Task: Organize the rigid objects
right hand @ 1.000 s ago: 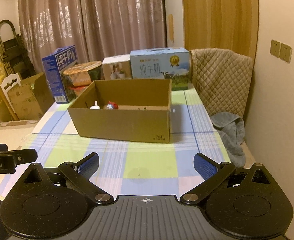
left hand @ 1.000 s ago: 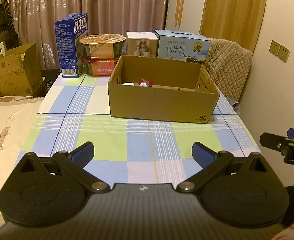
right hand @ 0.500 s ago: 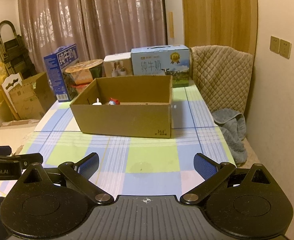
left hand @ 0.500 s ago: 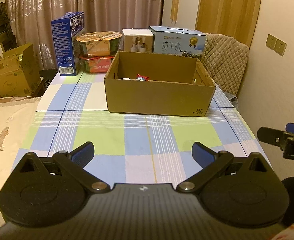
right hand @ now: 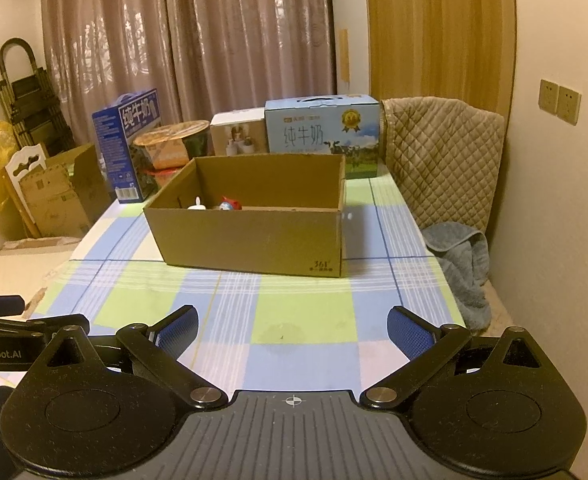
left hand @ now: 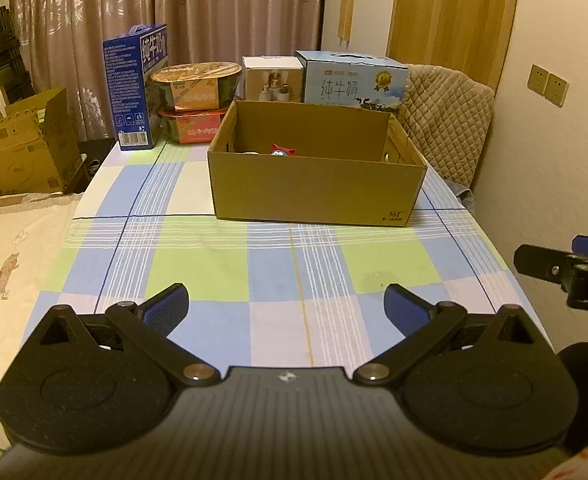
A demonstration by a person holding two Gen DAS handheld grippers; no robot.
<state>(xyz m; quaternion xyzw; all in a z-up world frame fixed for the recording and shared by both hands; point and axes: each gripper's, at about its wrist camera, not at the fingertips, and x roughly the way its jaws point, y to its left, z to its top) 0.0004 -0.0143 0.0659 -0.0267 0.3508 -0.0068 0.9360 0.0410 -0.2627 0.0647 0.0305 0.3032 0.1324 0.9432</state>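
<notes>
An open cardboard box (left hand: pixel 314 188) stands on the checked tablecloth (left hand: pixel 197 268); it also shows in the right wrist view (right hand: pixel 249 236). Inside it lie a small red and blue toy (left hand: pixel 281 151), seen too in the right wrist view (right hand: pixel 229 203), and a small white object (right hand: pixel 197 205). My left gripper (left hand: pixel 285 306) is open and empty, well back from the box above the near end of the table. My right gripper (right hand: pixel 291 330) is open and empty, also back from the box. Each gripper shows at the edge of the other's view.
Behind the box stand a dark blue milk carton (left hand: pixel 135 92), two stacked noodle bowls (left hand: pixel 195 88), a white box (left hand: pixel 271 78) and a light blue milk box (left hand: pixel 352 80). A quilted chair (right hand: pixel 442 160) with a grey towel (right hand: pixel 464 264) is at the right. Cardboard boxes (left hand: pixel 21 148) are at the left.
Both grippers have drawn back and risen, so the box looks smaller and farther away. Both stay open and empty.
</notes>
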